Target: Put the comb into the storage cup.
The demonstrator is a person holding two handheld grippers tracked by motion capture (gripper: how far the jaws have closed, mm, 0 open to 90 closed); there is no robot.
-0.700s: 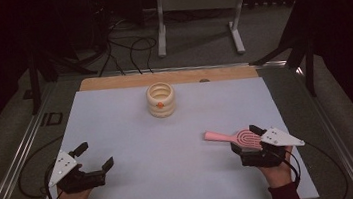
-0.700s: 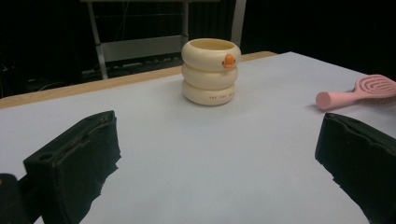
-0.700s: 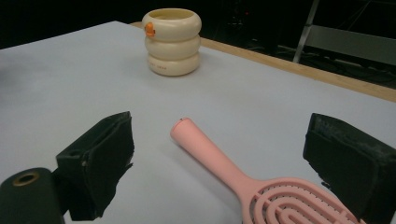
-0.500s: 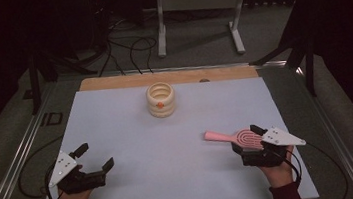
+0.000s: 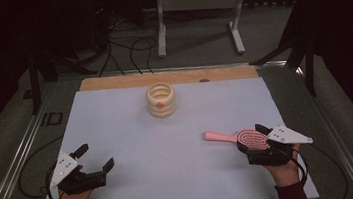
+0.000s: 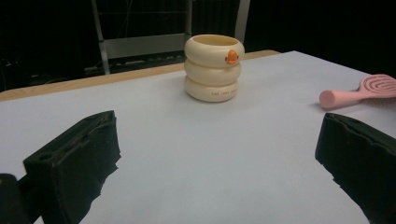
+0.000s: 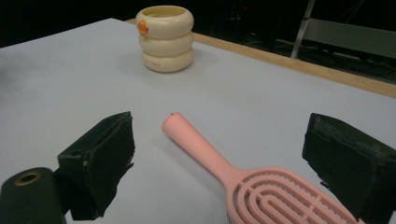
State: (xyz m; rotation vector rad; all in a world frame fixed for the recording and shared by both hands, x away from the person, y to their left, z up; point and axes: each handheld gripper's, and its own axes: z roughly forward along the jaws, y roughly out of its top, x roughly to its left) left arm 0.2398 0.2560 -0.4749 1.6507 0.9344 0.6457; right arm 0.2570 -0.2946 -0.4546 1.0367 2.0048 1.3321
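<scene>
Left gripper (image 5: 94,157): it rests low on the near left of the white table (image 5: 118,136), jaws spread wide with bare board between them; it grips nothing. From its own camera the two black fingers (image 6: 77,158) frame the scene ahead, which suggests a hand parked in readiness rather than at work.

Cream holder (image 5: 160,100): a pot of three stacked rings with a small orange mark on its side stands upright at the far middle of the table, well ahead of both sets of fingers and to the right of the left pair (its mouth faces up, as if to receive something).

Pink hairbrush (image 5: 239,136): it lies flat on the table, its ribbed head at the right gripper, its handle pointing out beyond the fingertips towards the table's middle.

Right gripper (image 5: 254,137): it sits at the near right, jaws parted as wide as the left's. Its own view shows the brush head low between the fingers (image 7: 100,158), with clear gaps on either side, so the pads press on nothing. The straddling stance reads as the set-up for a grasp on the brush, probably for carrying it to the holder.
</scene>
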